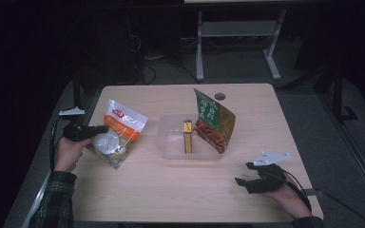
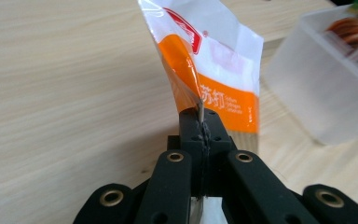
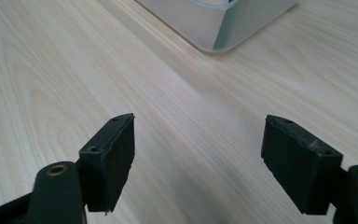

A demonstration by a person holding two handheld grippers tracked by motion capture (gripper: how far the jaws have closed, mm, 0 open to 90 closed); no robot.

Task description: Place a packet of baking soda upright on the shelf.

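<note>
My left gripper (image 1: 100,129) is shut on the edge of a white and orange snack bag (image 1: 118,132), held just over the table's left side. In the left gripper view the bag (image 2: 214,70) rises from between the closed jaws, gripper (image 2: 200,119). A clear plastic bin (image 1: 171,145) stands mid-table with a yellow and black stick pack (image 1: 187,137) upright in it. A green and red food pouch (image 1: 214,121) leans at the bin's right end. My right gripper (image 1: 245,174) rests open near the front right, gripper (image 3: 198,154), nothing between its jaws.
The wooden table (image 1: 180,190) has a cable hole (image 1: 219,96) near its back edge. A corner of the clear bin (image 3: 219,23) shows ahead of the right gripper. Desk legs (image 1: 199,47) and cables stand on the floor behind.
</note>
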